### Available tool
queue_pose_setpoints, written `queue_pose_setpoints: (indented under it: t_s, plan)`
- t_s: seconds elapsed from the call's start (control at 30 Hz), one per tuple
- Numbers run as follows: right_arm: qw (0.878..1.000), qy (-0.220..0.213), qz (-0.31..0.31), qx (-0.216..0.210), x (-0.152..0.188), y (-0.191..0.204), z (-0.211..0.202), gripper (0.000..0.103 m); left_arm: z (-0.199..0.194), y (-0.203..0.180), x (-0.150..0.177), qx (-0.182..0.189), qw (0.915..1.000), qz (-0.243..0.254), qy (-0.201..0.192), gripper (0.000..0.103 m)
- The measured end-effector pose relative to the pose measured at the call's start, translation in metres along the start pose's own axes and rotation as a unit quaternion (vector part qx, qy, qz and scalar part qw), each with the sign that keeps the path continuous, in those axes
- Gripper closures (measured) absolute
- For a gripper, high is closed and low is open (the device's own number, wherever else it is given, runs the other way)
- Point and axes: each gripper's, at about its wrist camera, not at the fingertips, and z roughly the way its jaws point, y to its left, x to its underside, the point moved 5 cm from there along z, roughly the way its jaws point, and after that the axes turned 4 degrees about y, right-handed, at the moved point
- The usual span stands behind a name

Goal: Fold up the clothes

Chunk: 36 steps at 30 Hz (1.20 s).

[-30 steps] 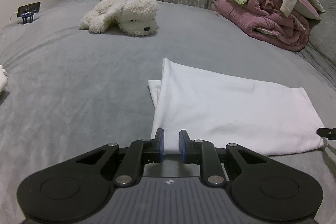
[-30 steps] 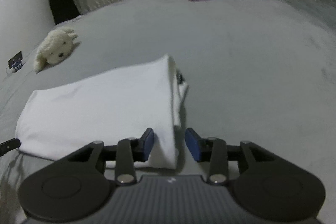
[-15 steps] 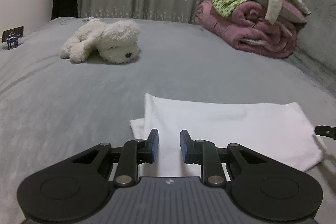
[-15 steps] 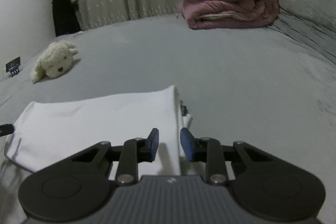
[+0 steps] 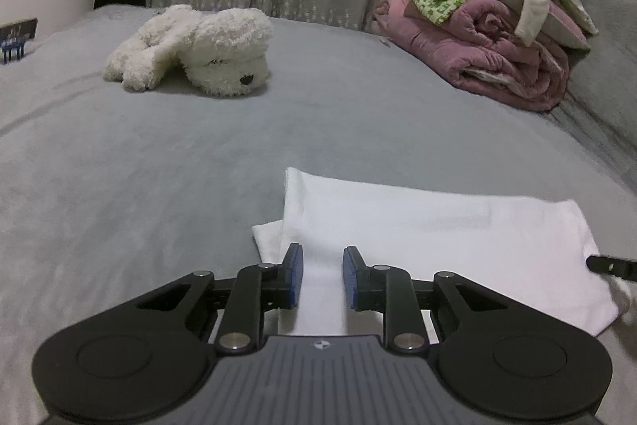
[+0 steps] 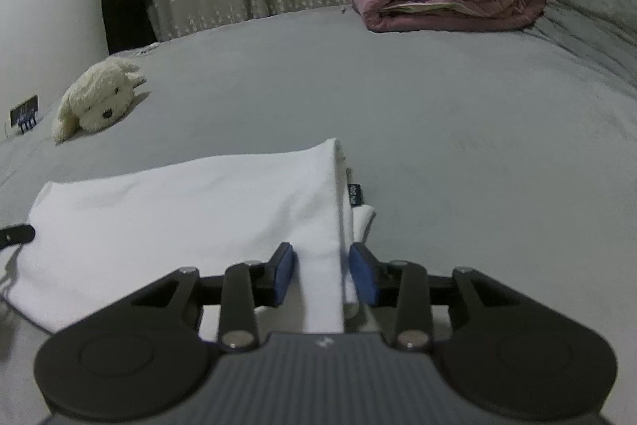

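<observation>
Left wrist view shows your left tongs (image 5: 322, 275) set narrow, their blue pads apart with the near left end of the folded white garment (image 5: 430, 237) lying between them, not pinched. That garment rests flat on the grey bed (image 5: 159, 162), a sleeve corner poking out at its left edge. Your right tongs (image 6: 324, 273) straddle the garment's (image 6: 179, 218) right folded edge, and their jaws are opening, cloth between the pads. Farther back lie a white plush dog (image 5: 199, 50) and a pink rolled blanket (image 5: 489, 66) with clothes heaped on top.
</observation>
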Motion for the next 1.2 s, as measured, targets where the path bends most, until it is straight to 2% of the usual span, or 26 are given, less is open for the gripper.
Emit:
queue_pose_setpoints:
  t_s: [0.1,0.23,0.3,0.6,0.7,0.87,1.03,1.13,1.2]
  plan:
    - [1.0,-0.001,0.004,0.0,-0.001,-0.002,-0.002,0.07,-0.003,0.005,-0.002,0.011,0.9995,-0.029,-0.003,0.081]
    - [1.0,-0.004,0.002,0.004,-0.001,-0.003,-0.003,0.072,-0.003,0.003,-0.002,0.008,0.9997,-0.021,-0.002,0.081]
    - [1.0,-0.007,0.0,0.007,0.0,-0.004,-0.003,0.075,-0.002,0.006,0.001,0.01,0.9994,-0.032,0.0,0.081]
    - [1.0,-0.021,0.009,0.02,-0.009,-0.01,-0.012,0.076,-0.006,0.014,-0.003,0.019,0.997,-0.074,0.015,0.082]
    - [0.999,-0.016,0.023,0.017,-0.009,-0.016,-0.011,0.076,-0.007,0.008,-0.003,0.007,0.9986,-0.051,0.01,0.082]
    - [0.999,-0.012,0.006,0.031,-0.008,-0.011,-0.01,0.077,-0.006,0.015,-0.003,0.019,0.9968,-0.076,0.016,0.082]
    - [0.999,-0.003,0.015,0.029,-0.006,-0.014,-0.006,0.076,-0.004,0.007,0.0,0.003,0.9988,-0.047,0.014,0.082]
    - [0.999,-0.009,-0.009,0.047,-0.006,-0.01,-0.01,0.075,-0.005,0.008,-0.002,0.006,0.9983,-0.054,0.02,0.082]
    - [0.998,-0.014,-0.026,0.062,-0.008,-0.008,-0.015,0.07,-0.006,0.013,-0.003,0.014,0.9974,-0.066,0.024,0.082]
